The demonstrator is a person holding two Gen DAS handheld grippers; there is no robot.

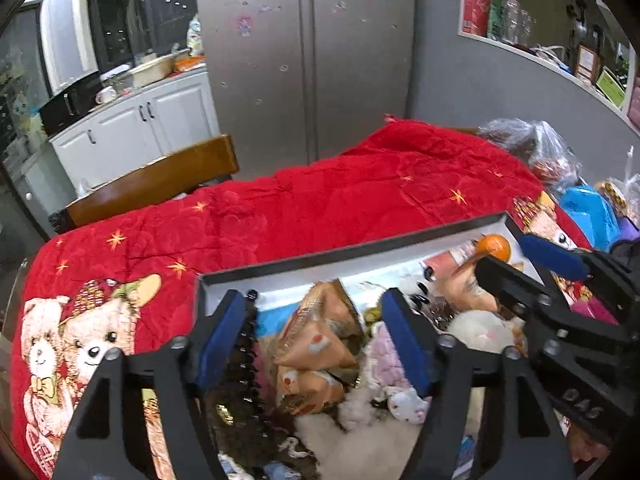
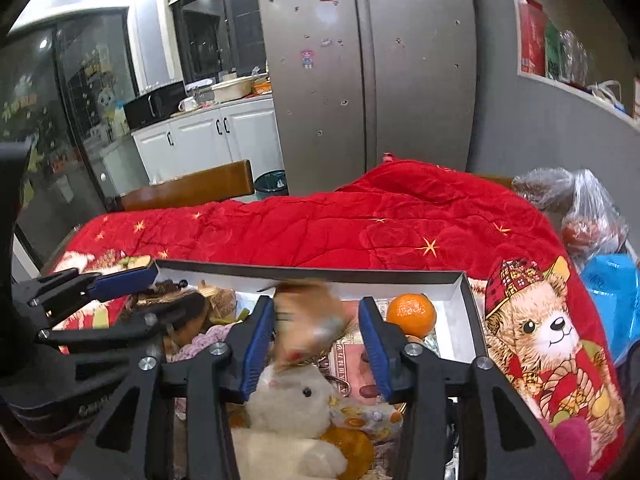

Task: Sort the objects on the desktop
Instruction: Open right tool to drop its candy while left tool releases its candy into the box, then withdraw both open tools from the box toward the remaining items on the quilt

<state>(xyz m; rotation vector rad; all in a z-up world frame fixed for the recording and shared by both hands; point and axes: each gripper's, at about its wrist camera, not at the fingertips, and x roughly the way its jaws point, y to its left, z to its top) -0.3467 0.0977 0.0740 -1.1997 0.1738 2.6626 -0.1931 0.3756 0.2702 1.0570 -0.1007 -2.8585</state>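
Note:
An open box (image 1: 340,252) with a white inside holds several small things. My left gripper (image 1: 316,320) is open above it. A tan snack packet (image 1: 320,340) lies below and between its blue pads, which do not touch it, with a pink knitted piece (image 1: 384,356) beside it. My right gripper (image 2: 316,320) is also open over the box (image 2: 320,276). Another tan packet (image 2: 308,316) shows blurred between its pads, close to the left pad and apart from the right one. Below it lies a white plush rabbit (image 2: 292,404). A tangerine (image 2: 412,312) sits in the far right corner.
The box rests on a red blanket (image 1: 320,200) printed with bears. A wooden chair back (image 1: 160,184) stands behind on the left. Plastic bags (image 2: 580,208) and a blue bag (image 2: 612,288) crowd the right edge. The left gripper (image 2: 160,294) appears at the left of the right wrist view.

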